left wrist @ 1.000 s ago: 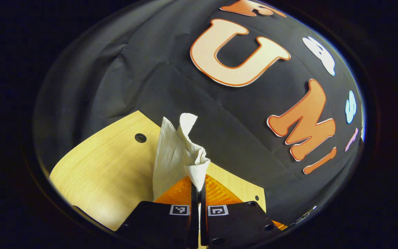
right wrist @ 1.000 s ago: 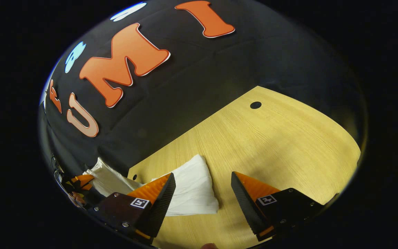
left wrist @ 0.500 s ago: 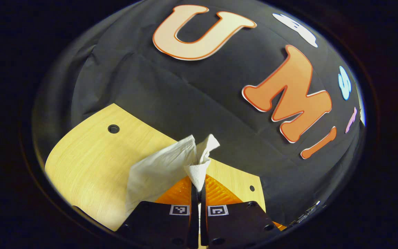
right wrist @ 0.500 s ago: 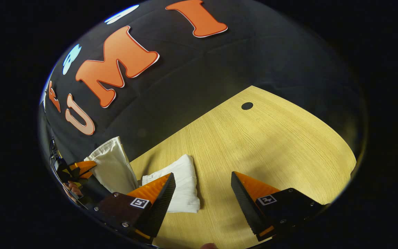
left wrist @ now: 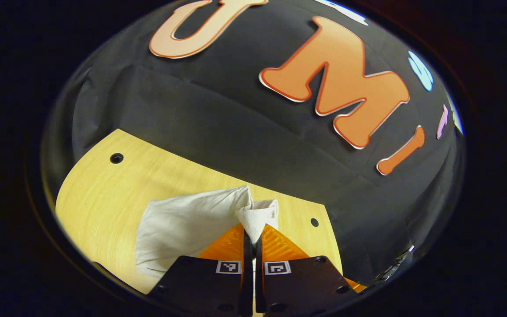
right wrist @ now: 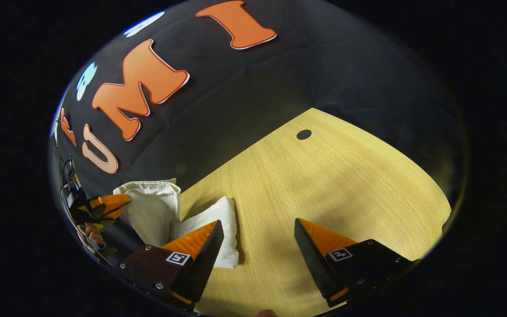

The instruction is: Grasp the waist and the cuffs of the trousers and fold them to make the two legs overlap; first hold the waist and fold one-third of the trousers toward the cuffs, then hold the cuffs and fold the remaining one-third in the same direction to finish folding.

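In the left gripper view, the left gripper (left wrist: 252,237) is clenched on a bunched fold of the white trousers (left wrist: 192,224), which spread toward 9 o'clock on the wooden tabletop (left wrist: 104,198). In the right gripper view, the right gripper (right wrist: 258,246) is released, jaws wide apart above the tabletop, trousers at 9 o'clock; a cable hole (right wrist: 304,134) lies at 1 o'clock.

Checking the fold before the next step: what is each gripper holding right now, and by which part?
The left gripper pinches a bunched edge of the white trousers; waist or cuff cannot be told. The right gripper is open, holding nothing.
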The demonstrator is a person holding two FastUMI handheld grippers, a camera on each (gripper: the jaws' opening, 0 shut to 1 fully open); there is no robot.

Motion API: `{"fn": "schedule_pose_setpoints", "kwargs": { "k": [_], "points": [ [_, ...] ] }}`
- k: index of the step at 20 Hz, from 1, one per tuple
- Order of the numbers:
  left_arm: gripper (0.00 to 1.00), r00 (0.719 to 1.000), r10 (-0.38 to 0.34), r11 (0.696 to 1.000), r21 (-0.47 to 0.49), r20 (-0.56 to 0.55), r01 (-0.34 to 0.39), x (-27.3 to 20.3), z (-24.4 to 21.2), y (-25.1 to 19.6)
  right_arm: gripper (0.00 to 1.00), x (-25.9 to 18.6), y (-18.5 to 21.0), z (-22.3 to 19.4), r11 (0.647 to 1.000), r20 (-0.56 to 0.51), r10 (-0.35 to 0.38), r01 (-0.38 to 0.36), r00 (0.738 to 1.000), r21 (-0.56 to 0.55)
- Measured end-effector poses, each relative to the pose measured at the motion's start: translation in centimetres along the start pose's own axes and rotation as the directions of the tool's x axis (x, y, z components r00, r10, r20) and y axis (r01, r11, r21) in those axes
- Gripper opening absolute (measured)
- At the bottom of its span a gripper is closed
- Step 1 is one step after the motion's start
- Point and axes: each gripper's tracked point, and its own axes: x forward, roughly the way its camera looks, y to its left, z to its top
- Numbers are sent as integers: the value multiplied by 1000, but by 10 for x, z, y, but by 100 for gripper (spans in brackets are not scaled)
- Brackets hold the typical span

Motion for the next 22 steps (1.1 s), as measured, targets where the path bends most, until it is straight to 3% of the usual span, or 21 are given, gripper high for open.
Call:
{"fn": "schedule_pose_setpoints", "kwargs": {
  "k": [7, 10, 13, 15, 18, 19, 21, 22],
  "points": [
    [5, 996, -41, 990, 130, -79, 51, 14, -38, -51, 98, -7, -2, 6, 1000, 15, 22, -22, 1000, 13],
    [9, 994, -49, 975, 211, -101, 69, 19, -51, -65, 98, -10, 5, 11, 999, 23, 34, -34, 999, -10],
    [15, 986, -100, 951, 279, -132, 134, 5, -63, -83, 98, -15, 14, 16, 998, 40, 44, -42, 998, -40],
    [25, 988, -106, 936, 324, -115, 138, -16, -62, -77, 98, -15, 24, 17, 997, 33, 59, -57, 998, -52],
    [53, 987, -139, 931, 327, -84, 159, -32, -49, -80, 98, -16, 38, 18, 994, 35, 74, -71, 997, -80],
    [56, 987, -144, 931, 328, -70, 159, -37, -46, -77, 98, -18, 44, 18, 992, 36, 82, -78, 996, -95],
    [65, 991, -128, 925, 359, -23, 128, -51, -33, -67, 98, -22, 55, 20, 988, 43, 95, -89, 995, -130],
    [77, 993, -117, 918, 382, 8, 105, -59, -26, -61, 98, -23, 63, 21, 984, 47, 98, -90, 994, -152]
  ]
}}
